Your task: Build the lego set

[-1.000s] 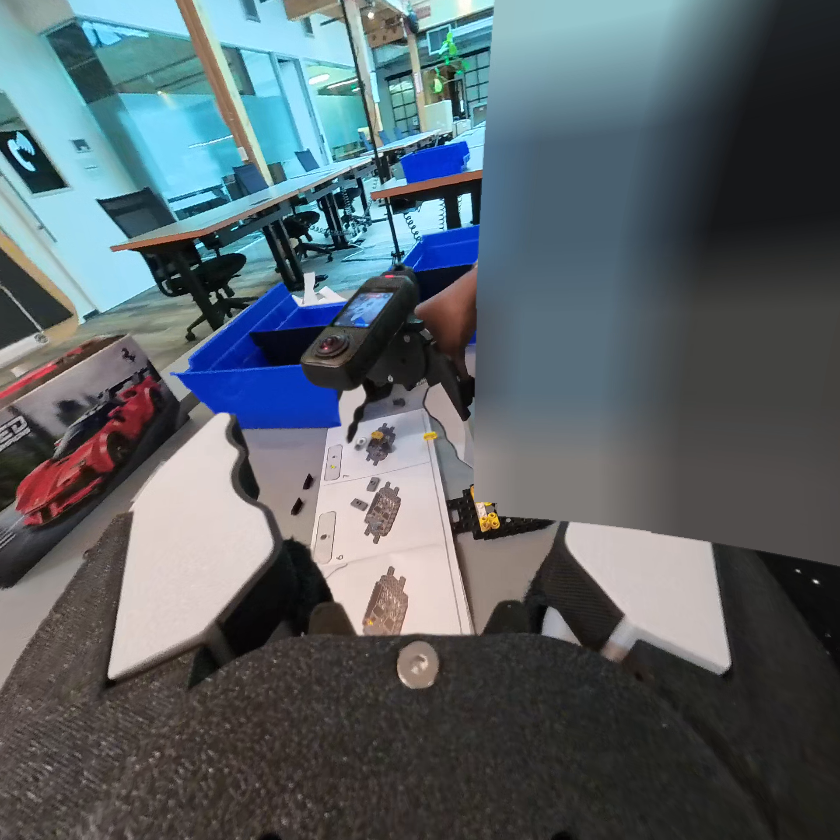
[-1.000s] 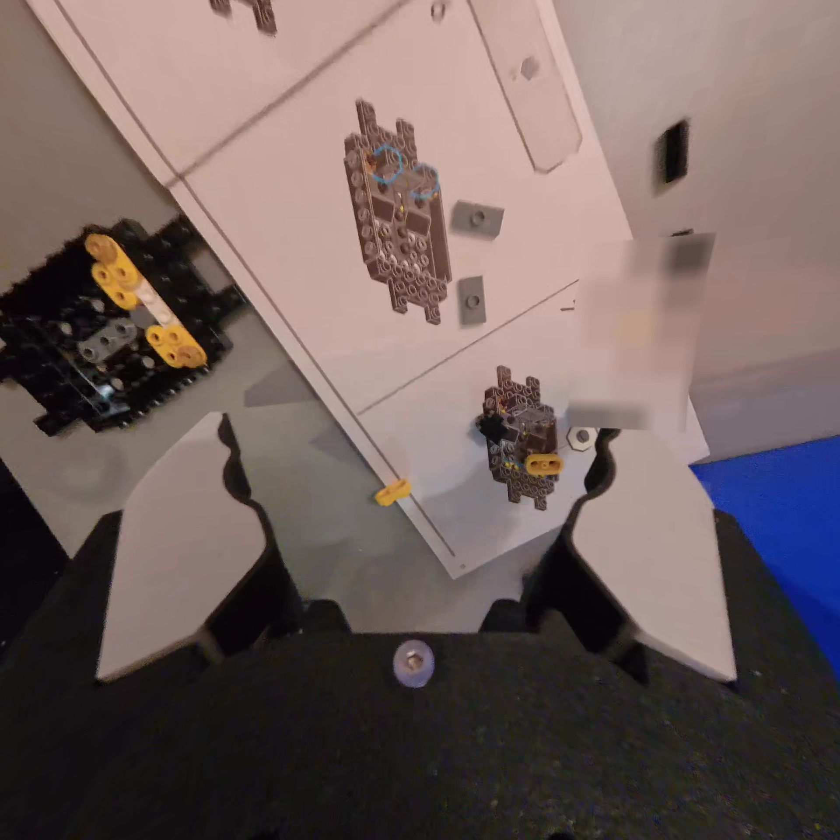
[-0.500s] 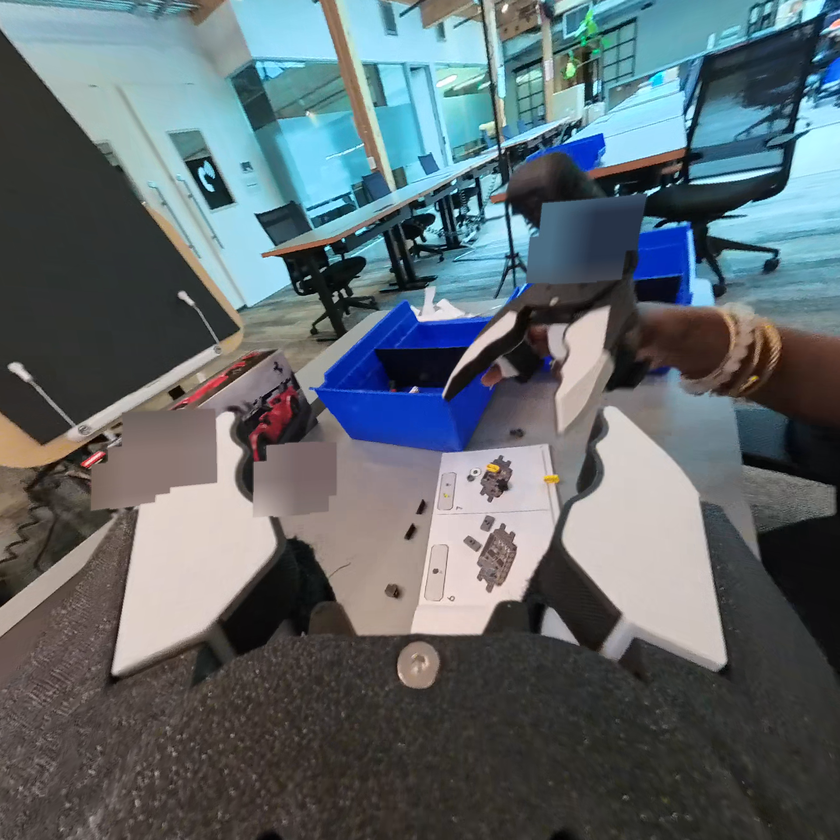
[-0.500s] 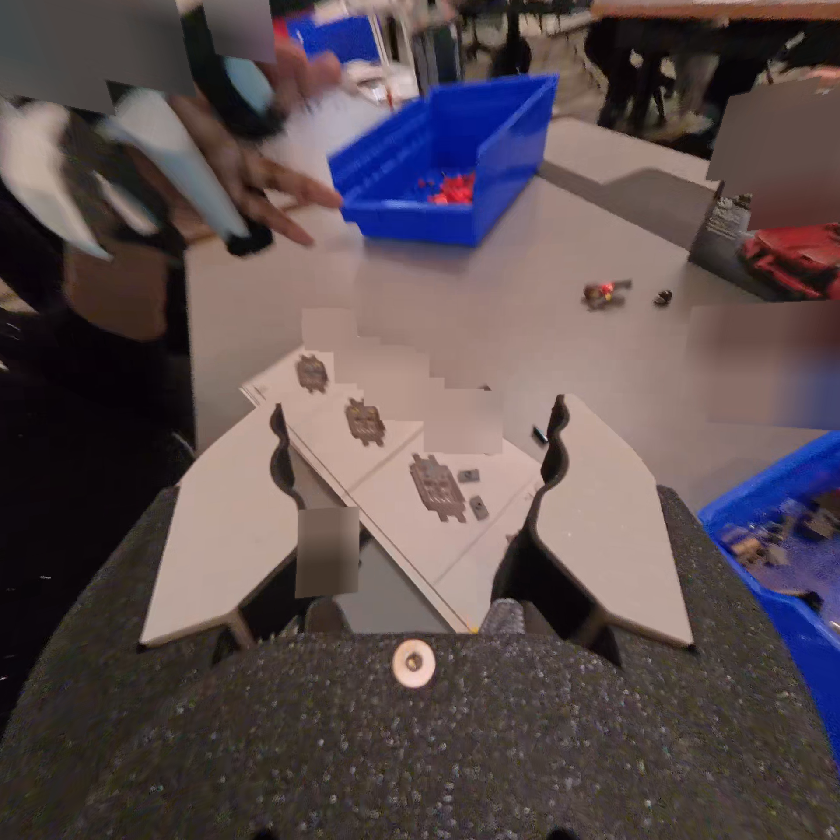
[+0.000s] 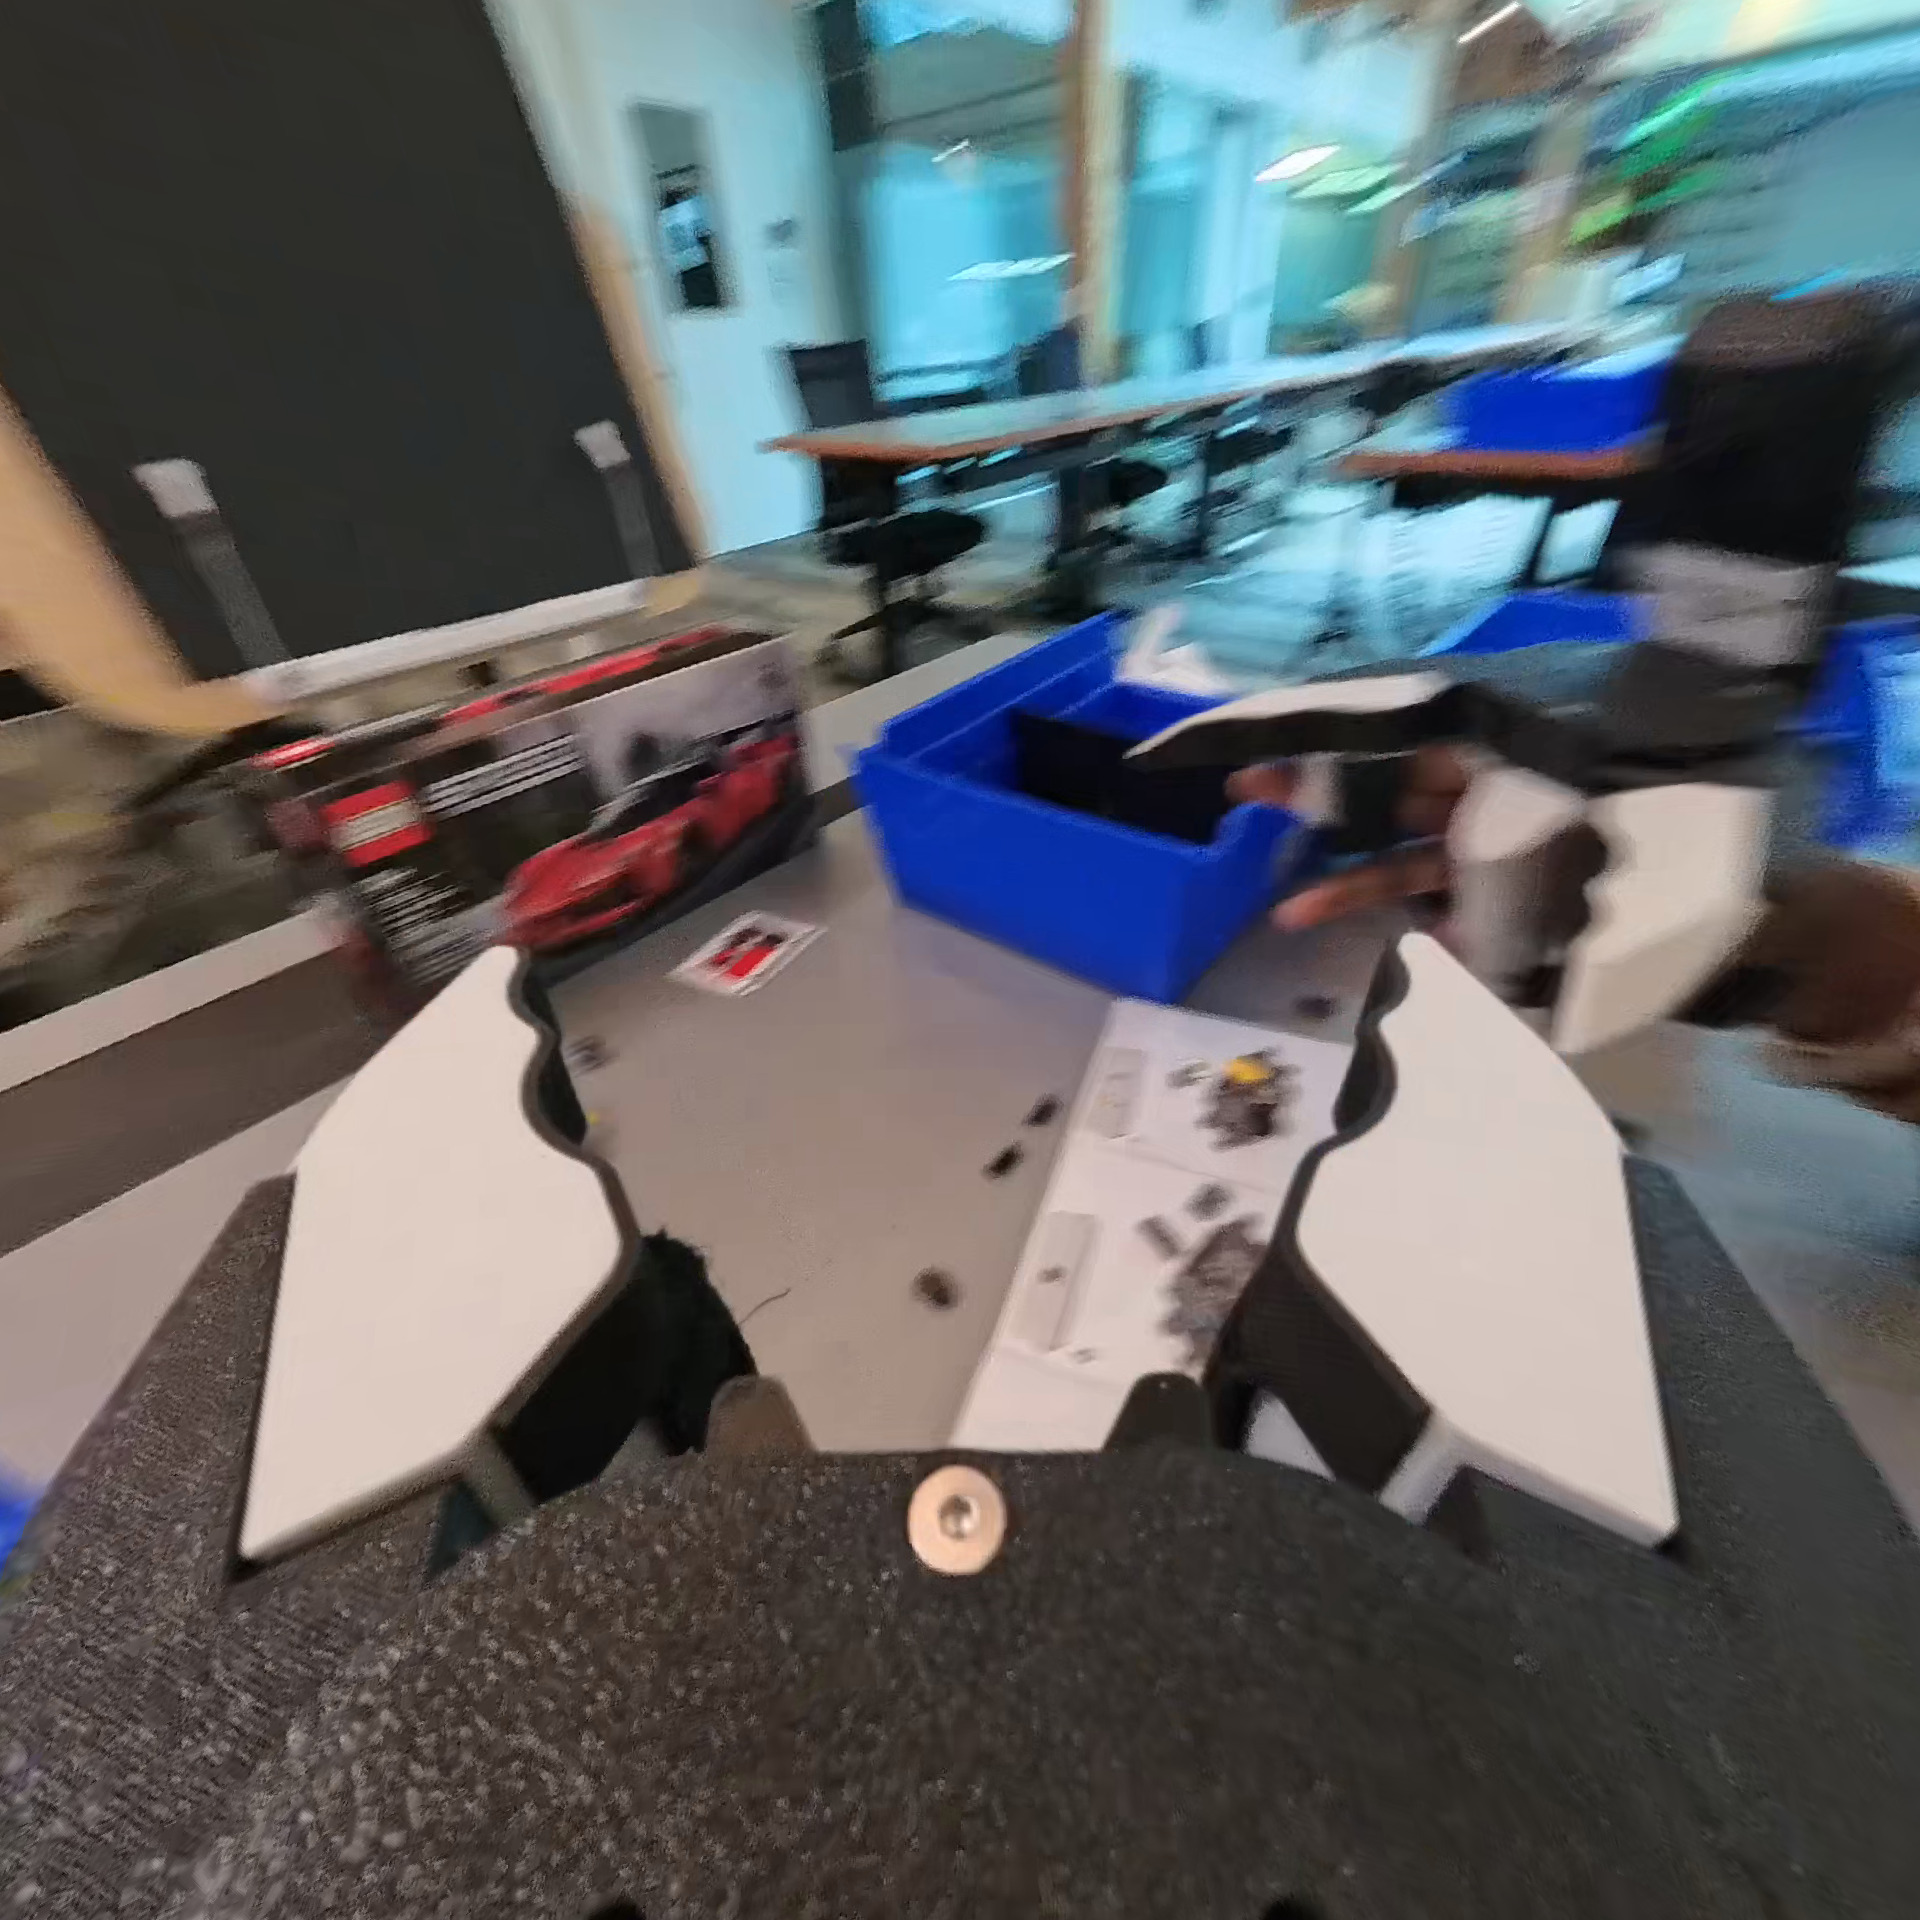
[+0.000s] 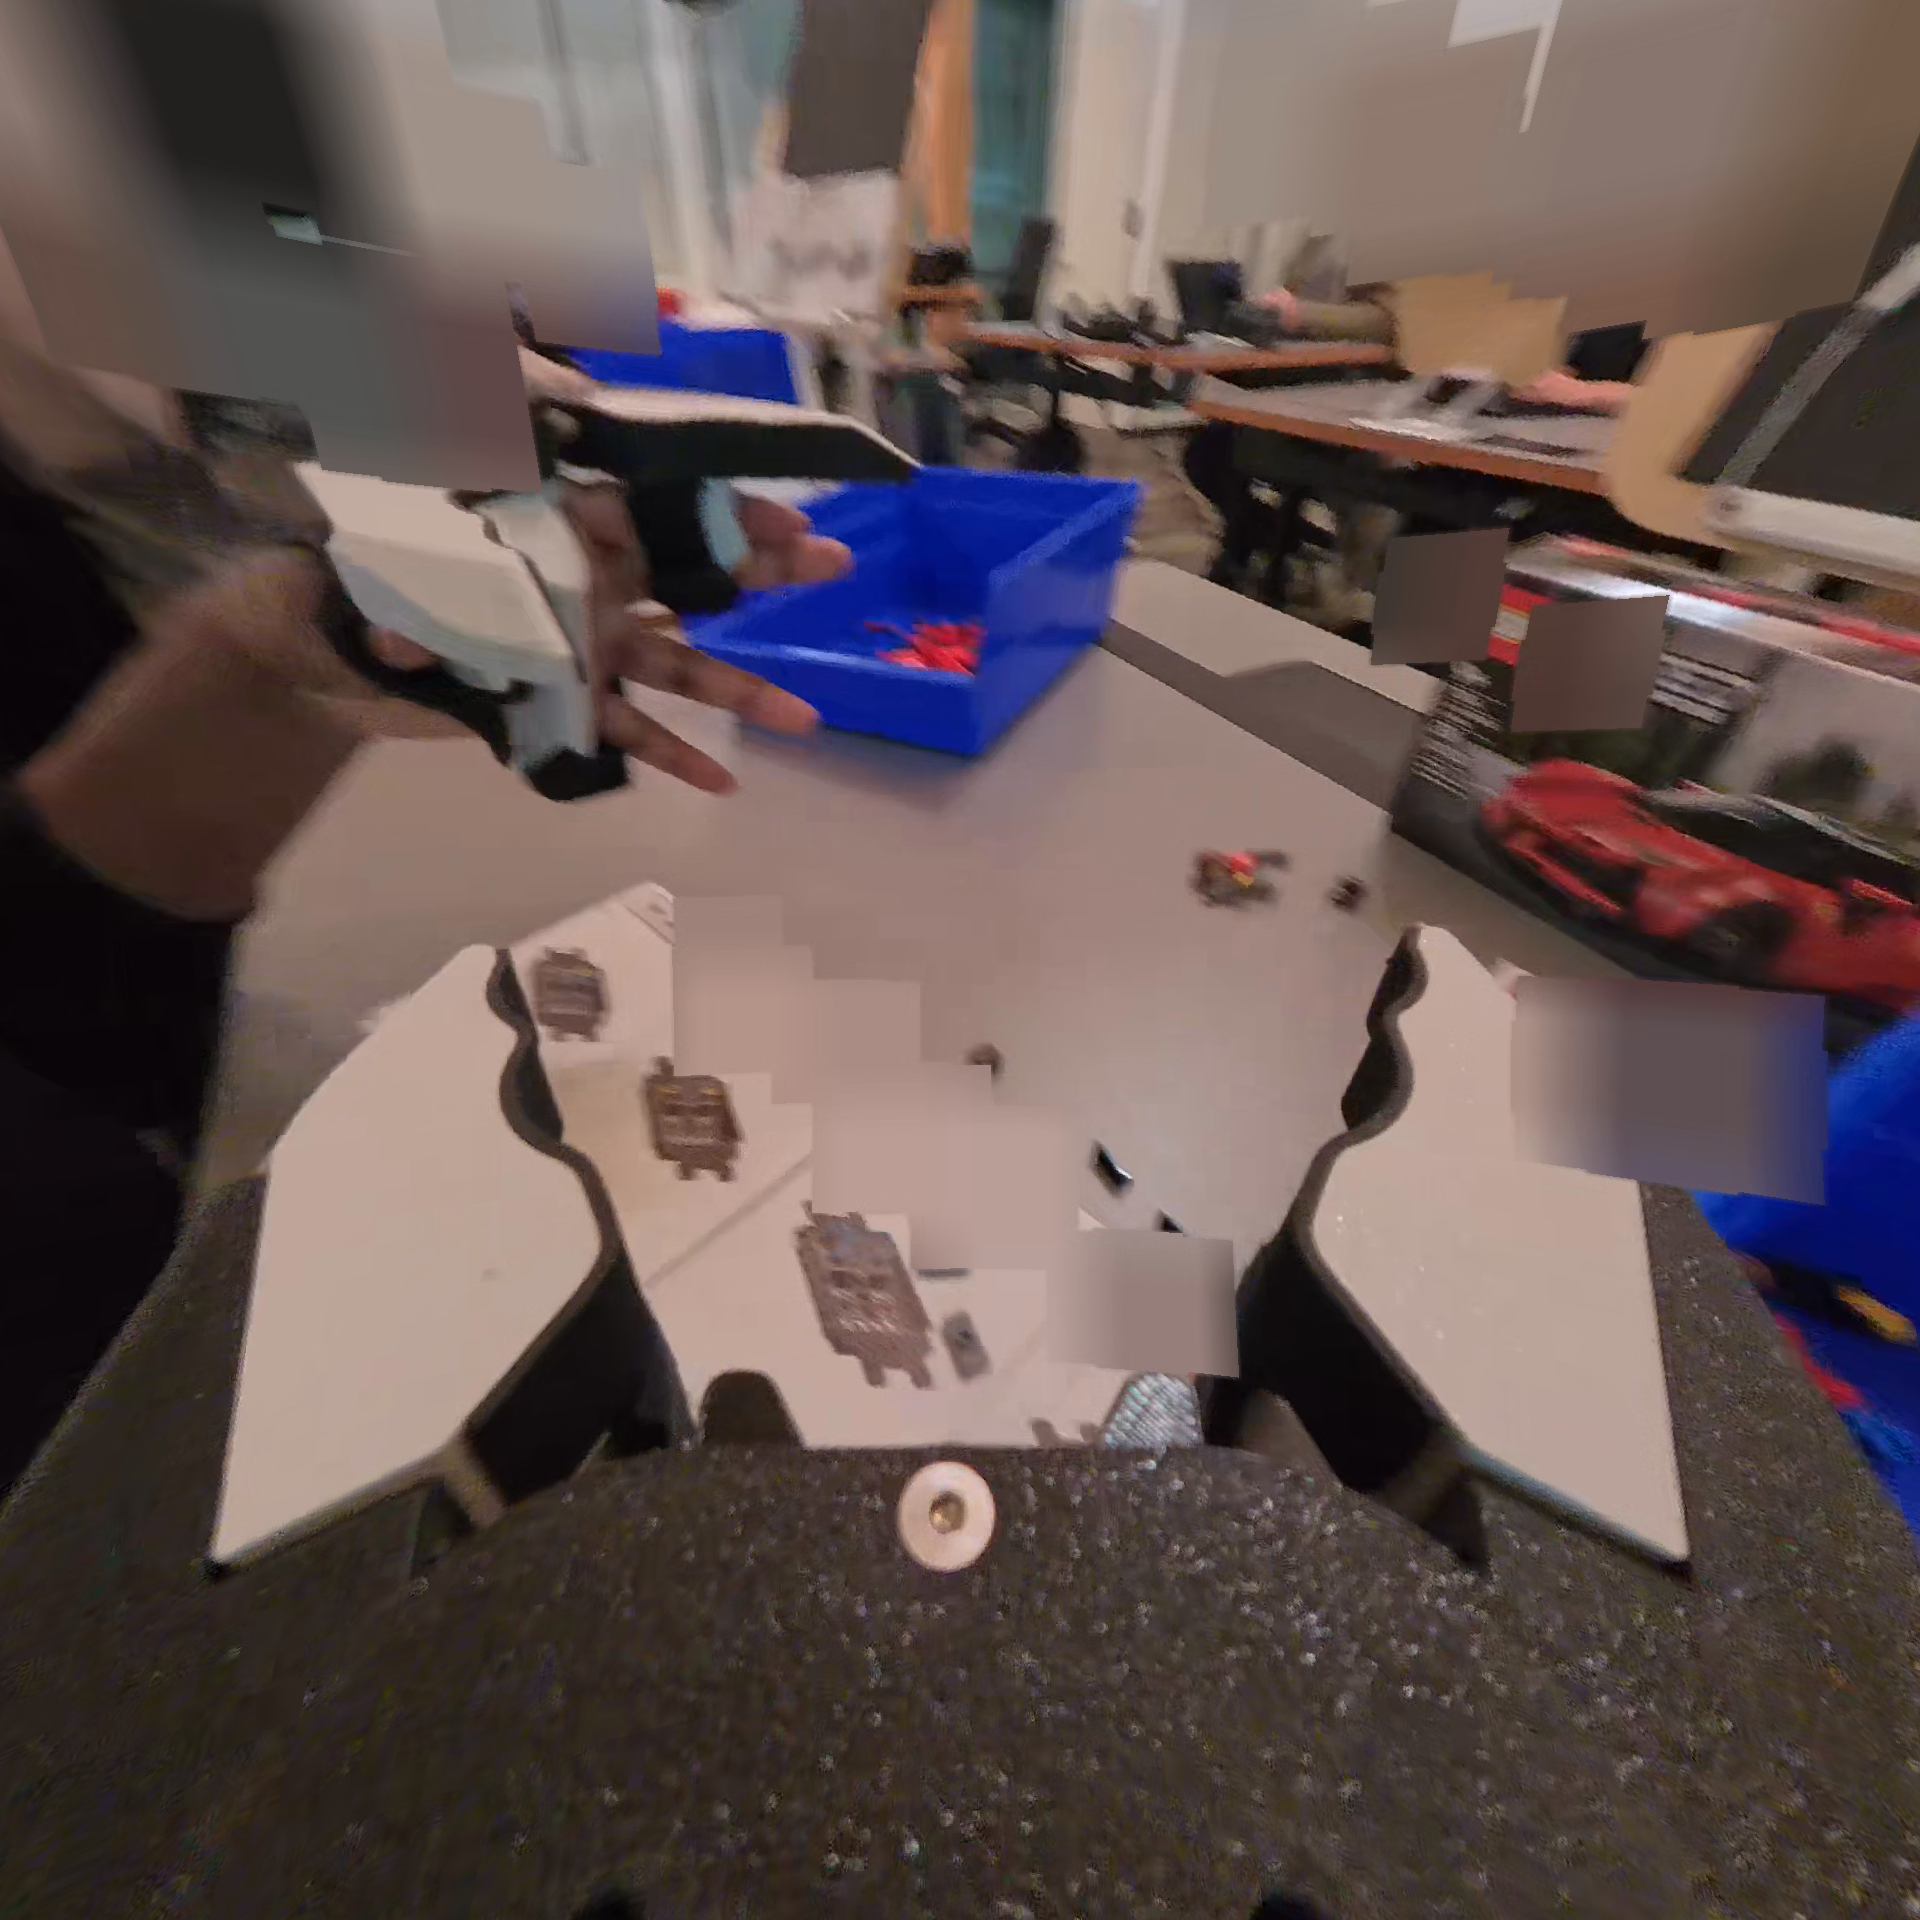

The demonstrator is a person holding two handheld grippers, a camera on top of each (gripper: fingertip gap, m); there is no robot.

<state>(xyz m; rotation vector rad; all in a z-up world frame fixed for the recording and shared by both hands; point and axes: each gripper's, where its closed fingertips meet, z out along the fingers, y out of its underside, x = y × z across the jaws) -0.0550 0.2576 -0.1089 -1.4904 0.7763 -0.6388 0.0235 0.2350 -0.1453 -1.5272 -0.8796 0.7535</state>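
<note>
The left gripper [image 5: 956, 977] hangs above the grey table [image 5: 831, 1091] with its white fingers [image 5: 436, 1195] spread wide and nothing between them. Only this view shows the small red-and-white card [image 5: 746, 951] at 12 o'clock from the fingertips, and the blue bin [image 5: 1060, 883] with a dark inside at 1 o'clock. The instruction sheet [image 5: 1164, 1174] lies at 3 o'clock under the right-hand finger, with a few small dark bricks [image 5: 1003, 1158] scattered on the bare table beside its left edge. The car box [image 5: 623, 821] stands at 10 o'clock along the far table edge.

The right gripper [image 6: 956, 966] is likewise released, fingers [image 6: 416, 1226] far apart and bare, over the same instruction sheet [image 6: 727, 1226], which here sits at 7 o'clock. Only this view shows a blue bin holding red pieces [image 6: 925, 644] at 12 o'clock, and a small dark-and-red clump of bricks [image 6: 1231, 873] with a loose dark piece [image 6: 1349, 889] at 2 o'clock, just short of the car box [image 6: 1662, 831]. A second blue bin [image 6: 1860, 1195] crowds the 3 o'clock edge.

Each view catches the other gripper, blurred, in a hand [image 6: 665, 675]: at 10 o'clock here, at 2 o'clock in the left view. The middle of the table between sheet, bins and box lies open.
</note>
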